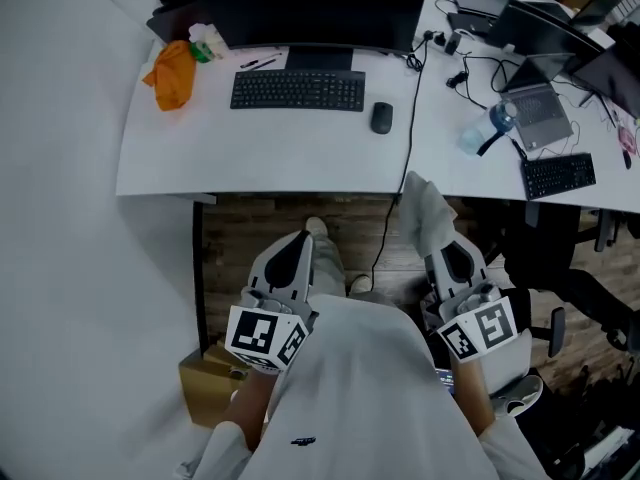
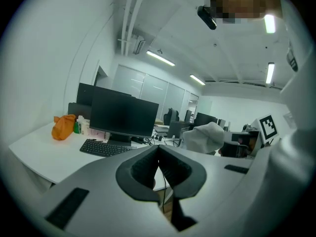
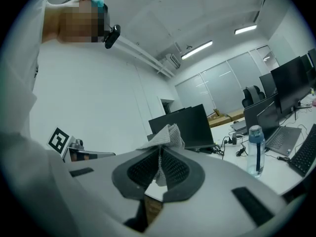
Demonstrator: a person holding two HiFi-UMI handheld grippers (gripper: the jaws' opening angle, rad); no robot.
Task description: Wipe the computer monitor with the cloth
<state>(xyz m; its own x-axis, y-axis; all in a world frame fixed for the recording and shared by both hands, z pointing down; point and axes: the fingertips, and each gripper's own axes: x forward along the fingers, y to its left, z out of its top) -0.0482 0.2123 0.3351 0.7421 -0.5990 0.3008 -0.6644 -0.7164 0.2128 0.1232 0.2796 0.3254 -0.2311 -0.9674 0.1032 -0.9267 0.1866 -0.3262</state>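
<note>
A black computer monitor (image 1: 310,8) stands at the back of the white desk (image 1: 270,158), its screen dark (image 2: 122,115). My right gripper (image 1: 438,230) is shut on a pale grey cloth (image 1: 425,211), which sticks up beyond the jaws (image 3: 165,137). It hangs over the floor in front of the desk, well short of the monitor (image 3: 190,127). My left gripper (image 1: 301,243) is shut with nothing in it (image 2: 158,152), level with the right one and to its left. The cloth (image 2: 203,137) also shows in the left gripper view.
A black keyboard (image 1: 297,90) and a mouse (image 1: 381,117) lie in front of the monitor. An orange bag (image 1: 172,75) sits at the desk's left end. To the right are a laptop (image 1: 540,108), a water bottle (image 1: 490,128) and cables. A cardboard box (image 1: 210,388) stands on the floor.
</note>
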